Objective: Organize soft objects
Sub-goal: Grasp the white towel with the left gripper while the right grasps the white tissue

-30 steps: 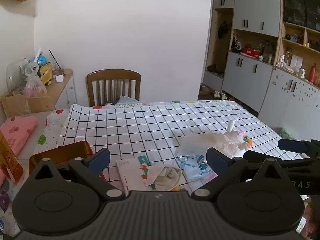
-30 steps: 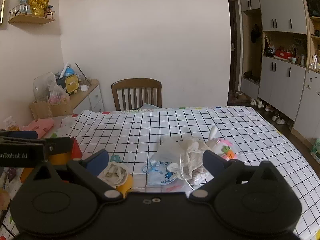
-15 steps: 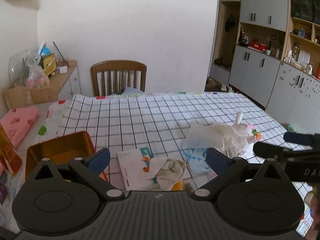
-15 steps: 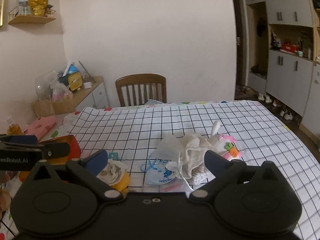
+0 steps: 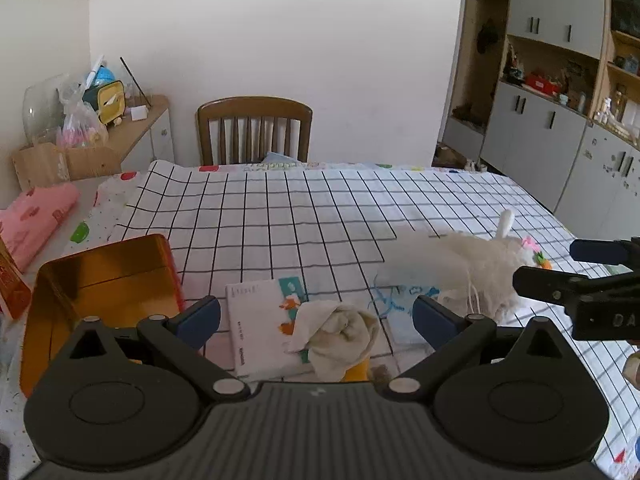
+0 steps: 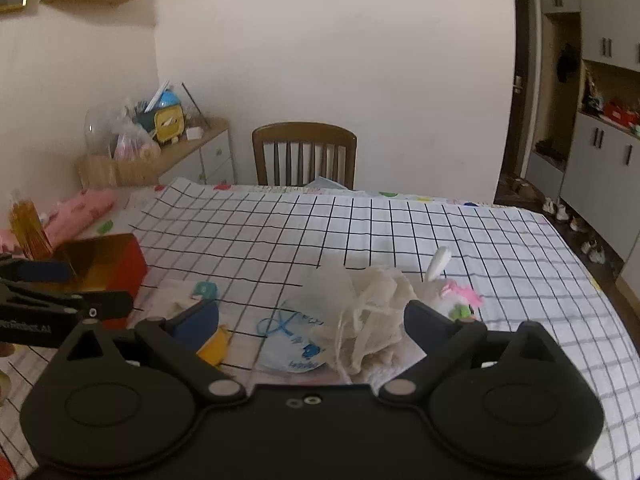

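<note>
Left wrist view: low above the near table edge, facing the far chair (image 5: 254,130); tin box (image 5: 100,280) at lower left. Right wrist view: same heading, set further right, close over the mesh bag (image 6: 368,300). Shared: checked tablecloth (image 6: 360,232), chair, bag, tin, side cabinet.

You are seeing a wooden chair (image 5: 254,130) standing at the far edge of the table, which is wearing a white cloth with black grid lines (image 5: 304,216). At your left, a low cabinet (image 6: 192,156) is carrying a cardboard box (image 5: 60,162), a plastic bag (image 5: 82,126) and a yellow clock-like thing (image 6: 168,122). At your right, grey cupboards (image 5: 540,128) are lining the wall, and small shoes (image 6: 560,212) are lying on the floor.
</note>
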A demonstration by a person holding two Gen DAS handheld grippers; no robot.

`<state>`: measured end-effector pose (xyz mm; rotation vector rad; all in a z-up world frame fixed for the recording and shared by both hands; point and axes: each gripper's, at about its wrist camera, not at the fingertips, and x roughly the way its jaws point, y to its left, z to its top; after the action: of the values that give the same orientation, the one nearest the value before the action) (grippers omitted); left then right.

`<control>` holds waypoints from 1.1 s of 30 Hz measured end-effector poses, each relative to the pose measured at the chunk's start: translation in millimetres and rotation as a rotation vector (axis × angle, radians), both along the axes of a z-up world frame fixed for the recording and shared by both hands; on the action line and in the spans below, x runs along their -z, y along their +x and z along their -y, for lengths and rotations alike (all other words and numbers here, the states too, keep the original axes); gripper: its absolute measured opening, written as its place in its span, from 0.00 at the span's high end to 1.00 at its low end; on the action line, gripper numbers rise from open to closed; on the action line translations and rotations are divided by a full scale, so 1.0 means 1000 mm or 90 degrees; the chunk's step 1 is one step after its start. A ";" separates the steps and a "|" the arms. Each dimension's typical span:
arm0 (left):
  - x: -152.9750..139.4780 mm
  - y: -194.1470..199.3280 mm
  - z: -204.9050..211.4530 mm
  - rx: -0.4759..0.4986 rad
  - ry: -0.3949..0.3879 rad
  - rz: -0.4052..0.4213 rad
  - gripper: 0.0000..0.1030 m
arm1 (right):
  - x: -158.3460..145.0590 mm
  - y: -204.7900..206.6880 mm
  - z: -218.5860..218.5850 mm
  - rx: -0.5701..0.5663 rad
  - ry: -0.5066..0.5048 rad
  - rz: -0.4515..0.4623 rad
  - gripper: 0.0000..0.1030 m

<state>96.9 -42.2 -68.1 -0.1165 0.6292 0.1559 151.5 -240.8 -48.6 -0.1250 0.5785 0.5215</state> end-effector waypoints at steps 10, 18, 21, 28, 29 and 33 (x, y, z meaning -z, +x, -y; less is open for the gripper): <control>0.021 0.031 0.014 0.004 0.018 -0.026 0.00 | 0.015 0.053 -0.006 -0.029 -0.049 -0.030 0.20; 0.034 0.048 0.015 -0.012 0.018 -0.047 0.00 | 0.023 0.094 -0.040 -0.099 -0.081 -0.079 0.23; 0.039 0.053 0.014 -0.019 0.018 -0.056 0.01 | 0.030 0.104 -0.052 -0.115 -0.103 -0.088 0.25; 0.048 0.062 0.015 -0.018 0.012 -0.078 0.01 | 0.049 0.120 -0.069 -0.123 -0.164 -0.104 0.30; 0.049 0.063 0.015 -0.018 0.013 -0.081 0.01 | 0.051 0.121 -0.070 -0.120 -0.174 -0.103 0.31; 0.055 0.068 0.014 -0.019 0.016 -0.098 0.09 | 0.061 0.127 -0.073 -0.109 -0.209 -0.104 0.37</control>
<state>165.4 -56.4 -122.9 -0.0893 0.7797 0.2029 278.3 -167.9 -109.9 -0.4493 0.8149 0.6036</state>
